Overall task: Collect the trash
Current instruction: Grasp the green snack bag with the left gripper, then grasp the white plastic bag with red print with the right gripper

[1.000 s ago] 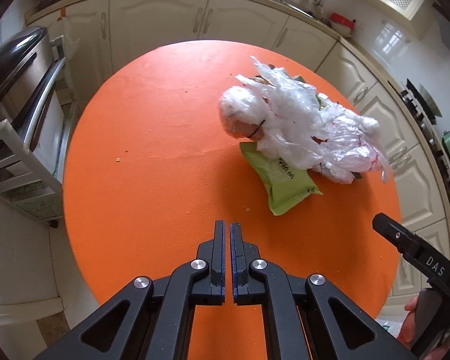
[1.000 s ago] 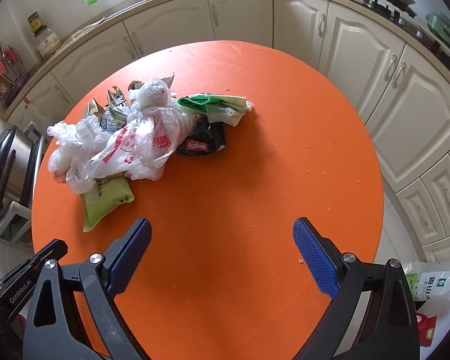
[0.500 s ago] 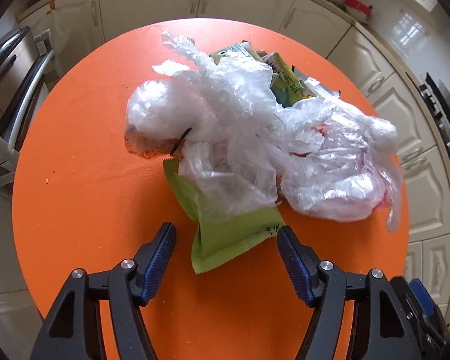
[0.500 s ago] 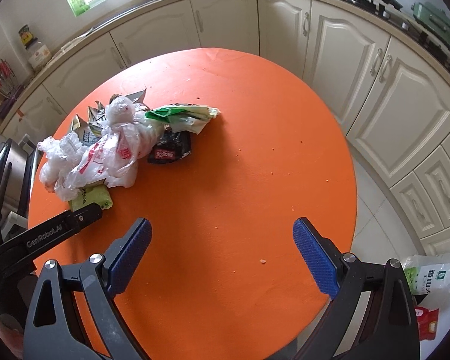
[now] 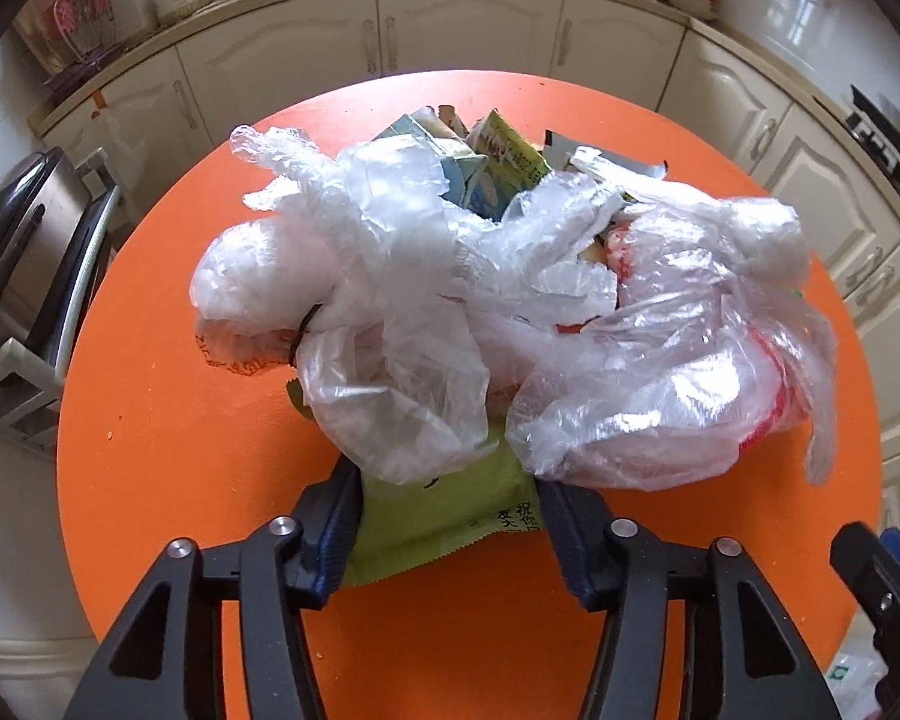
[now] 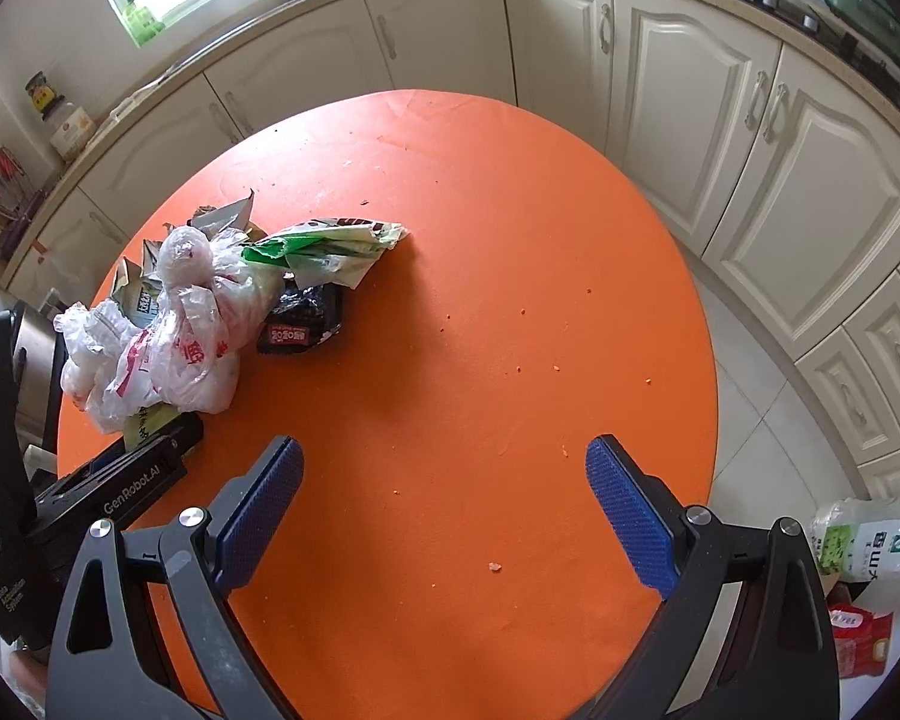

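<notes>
A pile of trash lies on the round orange table [image 5: 168, 420]: crumpled clear plastic bags [image 5: 450, 312], a flat green wrapper [image 5: 438, 516] under them, and cartons behind. My left gripper [image 5: 450, 528] is open, its fingers on either side of the green wrapper's near end, under the bags' edge. In the right wrist view the same pile [image 6: 174, 336] sits at the table's left, with a black packet [image 6: 300, 324] and a green-white bag [image 6: 330, 246]. My right gripper [image 6: 444, 510] is open and empty above bare table [image 6: 510, 330].
Cream kitchen cabinets [image 6: 720, 120] curve around the table. A steel bin [image 5: 18, 252] stands at the left. Packets [image 6: 864, 552] lie on the floor at the right. Crumbs dot the tabletop.
My left gripper opened from shut and moved forward to the pile, now straddling the green wrapper. My right gripper stayed open and drew slightly back and right.
</notes>
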The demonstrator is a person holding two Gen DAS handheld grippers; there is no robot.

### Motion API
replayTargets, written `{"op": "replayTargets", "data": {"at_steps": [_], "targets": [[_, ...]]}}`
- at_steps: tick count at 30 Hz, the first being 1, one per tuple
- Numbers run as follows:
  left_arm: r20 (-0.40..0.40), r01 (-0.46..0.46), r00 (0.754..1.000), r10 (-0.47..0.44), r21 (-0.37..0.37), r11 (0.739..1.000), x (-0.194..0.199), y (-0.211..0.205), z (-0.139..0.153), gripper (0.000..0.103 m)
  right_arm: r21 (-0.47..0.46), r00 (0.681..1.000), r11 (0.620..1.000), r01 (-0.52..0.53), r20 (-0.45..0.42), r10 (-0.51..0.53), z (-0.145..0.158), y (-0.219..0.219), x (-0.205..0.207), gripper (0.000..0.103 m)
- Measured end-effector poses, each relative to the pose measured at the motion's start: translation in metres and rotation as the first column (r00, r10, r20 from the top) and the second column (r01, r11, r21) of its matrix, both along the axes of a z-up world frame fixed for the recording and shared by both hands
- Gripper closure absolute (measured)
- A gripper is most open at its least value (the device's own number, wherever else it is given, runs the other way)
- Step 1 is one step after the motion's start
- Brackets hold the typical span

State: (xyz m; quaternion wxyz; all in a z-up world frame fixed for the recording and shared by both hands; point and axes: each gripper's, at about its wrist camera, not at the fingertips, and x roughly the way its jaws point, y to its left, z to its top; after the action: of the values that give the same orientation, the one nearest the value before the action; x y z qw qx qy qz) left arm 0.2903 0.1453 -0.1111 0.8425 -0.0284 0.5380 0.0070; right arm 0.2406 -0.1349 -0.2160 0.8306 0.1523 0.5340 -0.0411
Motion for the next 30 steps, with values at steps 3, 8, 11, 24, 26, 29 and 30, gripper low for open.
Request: {"op": "replayTargets", "data": {"at_steps": [3,8,11,24,26,29,30], "targets": [[-0.002,0.017,1.000,-0.017,-0.029,0.999,-0.012,0.010,0.001,0.060,-0.006,1.000,1.000,-0.003,0.013,0.003,0.003,0.002,-0.002,0.006],[-0.017,0.087,0.996,-0.089,-0.093,0.992,-0.034,0.040,0.003,0.062,-0.010,0.999,1.000,-0.021,0.046,0.021,0.014,0.011,0.001,0.006],[-0.023,0.116,0.993,-0.119,-0.125,0.985,-0.041,0.063,0.007,0.063,-0.012,0.996,0.999,-0.036,0.075,0.037,0.023,0.023,0.006,0.006],[-0.012,0.115,0.993,-0.119,-0.194,0.974,-0.046,0.117,0.019,0.064,-0.030,0.985,0.984,-0.173,0.016,0.174,0.014,0.097,0.079,0.018],[0.020,0.137,0.991,-0.136,-0.150,0.979,-0.046,0.107,0.025,0.065,-0.030,0.982,0.981,-0.190,-0.027,0.189,0.003,0.103,0.088,0.048],[0.074,0.195,0.979,-0.190,-0.073,0.978,-0.049,0.099,0.042,0.068,0.000,0.978,0.980,-0.201,-0.066,0.200,-0.008,0.107,0.085,0.056],[0.088,0.211,0.975,-0.206,-0.052,0.976,-0.049,0.098,0.048,0.068,-0.012,0.978,0.979,-0.202,-0.060,0.201,-0.007,0.108,0.081,0.058]]}}
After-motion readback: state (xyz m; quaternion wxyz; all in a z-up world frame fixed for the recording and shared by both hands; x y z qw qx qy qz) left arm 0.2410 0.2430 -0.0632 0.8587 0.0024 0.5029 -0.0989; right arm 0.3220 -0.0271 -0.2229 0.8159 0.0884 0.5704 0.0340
